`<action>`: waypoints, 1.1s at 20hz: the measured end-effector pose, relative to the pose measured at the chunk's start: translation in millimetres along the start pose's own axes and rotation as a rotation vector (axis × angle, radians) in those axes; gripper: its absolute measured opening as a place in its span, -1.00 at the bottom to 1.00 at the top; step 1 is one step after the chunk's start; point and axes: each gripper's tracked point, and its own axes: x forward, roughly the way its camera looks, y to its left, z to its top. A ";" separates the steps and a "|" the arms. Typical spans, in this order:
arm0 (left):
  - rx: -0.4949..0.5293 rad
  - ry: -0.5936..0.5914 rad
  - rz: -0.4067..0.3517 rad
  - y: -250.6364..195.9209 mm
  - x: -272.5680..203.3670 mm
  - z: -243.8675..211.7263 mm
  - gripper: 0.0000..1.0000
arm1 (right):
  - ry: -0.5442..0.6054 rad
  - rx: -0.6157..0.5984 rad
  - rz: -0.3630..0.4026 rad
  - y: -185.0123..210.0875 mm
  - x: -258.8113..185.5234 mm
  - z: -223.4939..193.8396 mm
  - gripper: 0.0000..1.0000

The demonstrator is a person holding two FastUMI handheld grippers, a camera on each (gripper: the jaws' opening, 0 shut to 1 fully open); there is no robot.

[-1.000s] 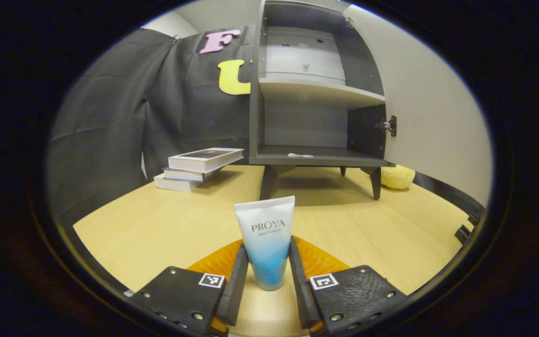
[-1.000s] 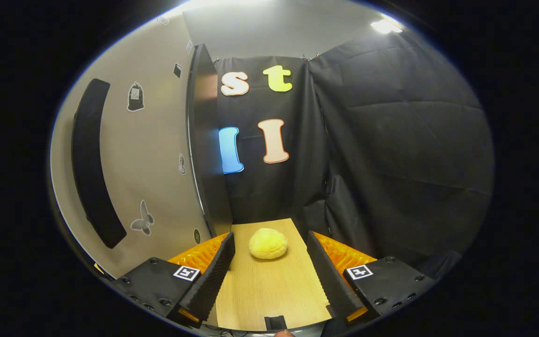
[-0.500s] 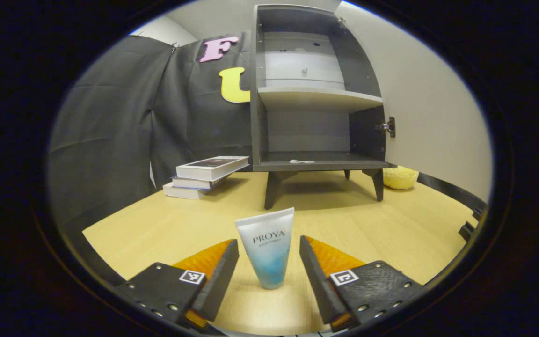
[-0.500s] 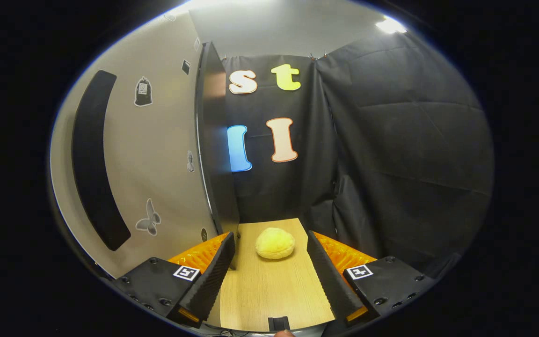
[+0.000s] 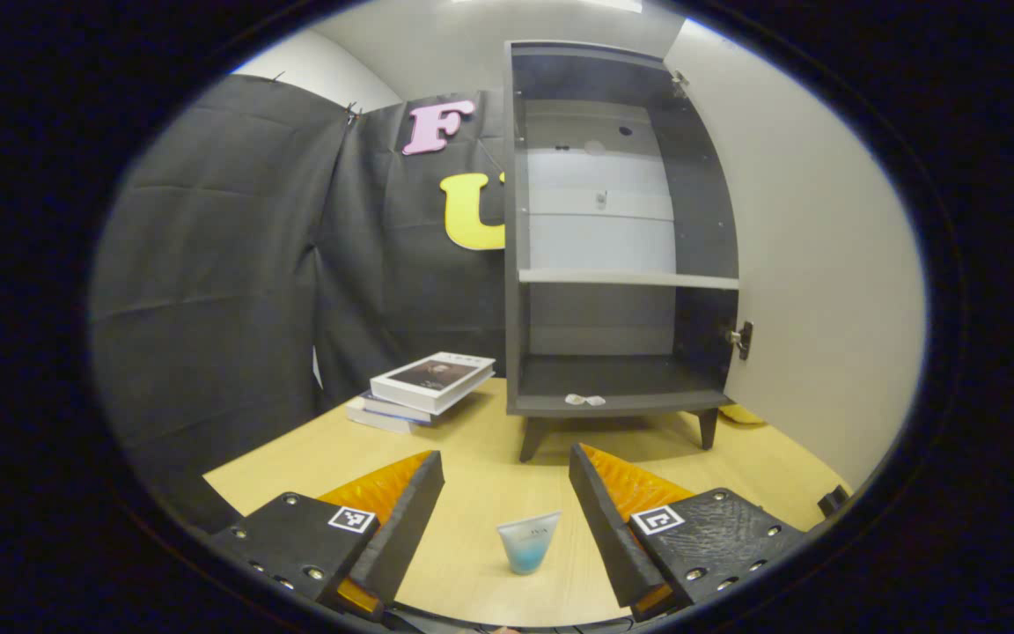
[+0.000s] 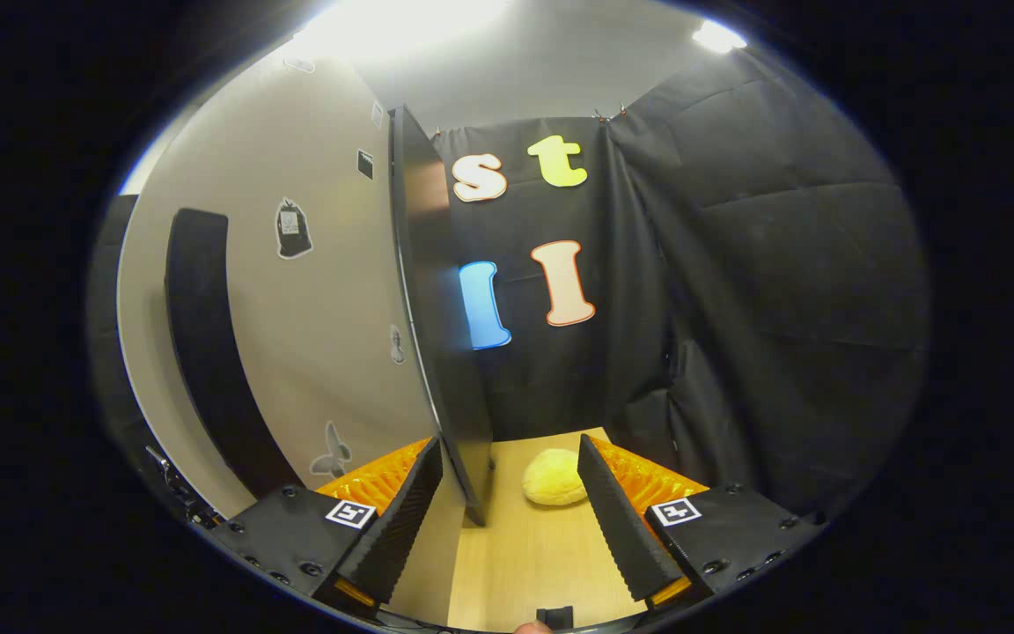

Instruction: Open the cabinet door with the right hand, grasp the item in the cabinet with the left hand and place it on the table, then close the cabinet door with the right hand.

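tube (image 5: pixel 529 543) stands on counter (image 5: pixel 489 458), cap down, between left gripper (image 5: pixel 507 506) jaws; jaws wide, not touching it. looks light, soft plastic, smooth, maybe tips easily; best hold is mid-body. cabinet (image 5: pixel 617 255) open, shelves bare. right gripper (image 6: pixel 511 502) jaws wide, door (image 6: pixel 437 308) edge between them, untouched. door looks stiff and thin; push flat face to close.
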 end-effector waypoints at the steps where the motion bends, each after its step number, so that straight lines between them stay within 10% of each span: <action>1: 0.011 -0.007 0.021 5.9 -0.6 5.7 0.80 | -0.003 0.003 0.023 4.4 -0.1 3.6 0.96; 11: 0.008 -0.127 0.044 21.0 7.4 48.5 0.80 | -0.050 -0.067 0.109 39.1 -7.1 20.3 0.86; 22: -0.018 -0.120 0.034 34.7 8.2 48.0 0.75 | -0.028 -0.125 0.258 160.5 3.8 -0.9 0.86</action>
